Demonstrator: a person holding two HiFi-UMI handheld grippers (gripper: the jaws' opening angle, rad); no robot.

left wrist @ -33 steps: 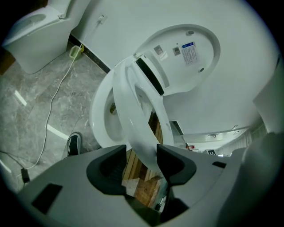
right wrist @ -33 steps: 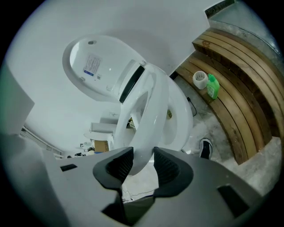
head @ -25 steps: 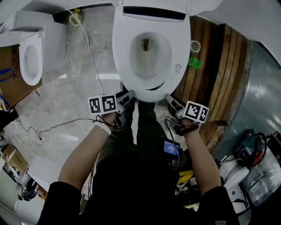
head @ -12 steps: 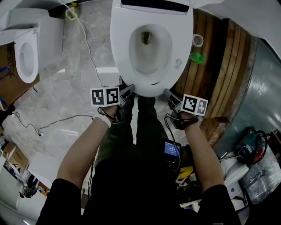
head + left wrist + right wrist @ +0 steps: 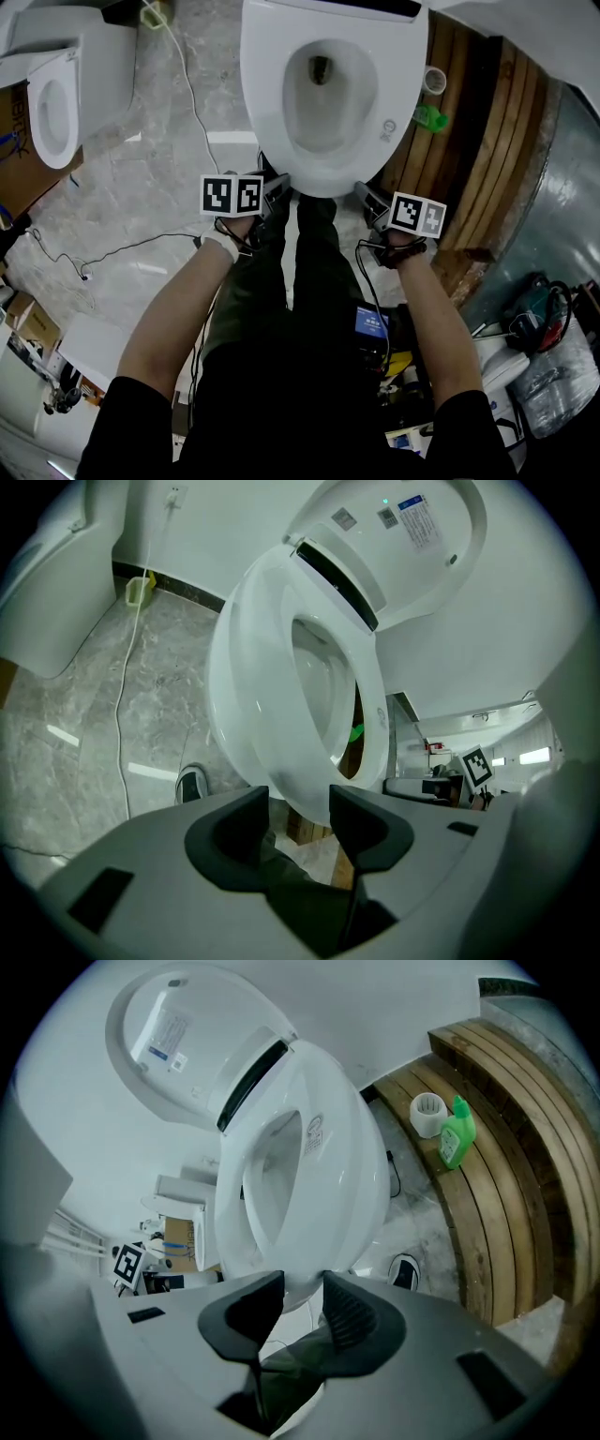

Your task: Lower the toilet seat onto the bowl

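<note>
A grey marbled floor (image 5: 159, 141) fills the left of the head view, and a slatted wooden platform (image 5: 478, 141) runs down the right. A green bottle (image 5: 431, 117) and a white roll (image 5: 434, 79) stand on the platform, near the toilet's right side. At the upper left is a second toilet (image 5: 52, 103), and a thin white cable (image 5: 187, 84) trails across the floor between the two.

The toilet seat (image 5: 272, 112) is at the top centre of the frame. It lies flat on the bowl, while the lid (image 5: 412, 536) stands upright behind it.

The left gripper (image 5: 275, 190) is at the lower-left front edge of the toilet. Its jaws are spread wide, and in the left gripper view the rounded front rim dips into the gap between their tips. Whether the tips touch the rim cannot be told.

The right gripper (image 5: 364, 195) mirrors it at the lower-right front edge. Its jaws are closing but still apart, with the front rim showing just above the gap. The person's forearms reach up from the bottom of the frame over dark trousers (image 5: 309, 281).
</note>
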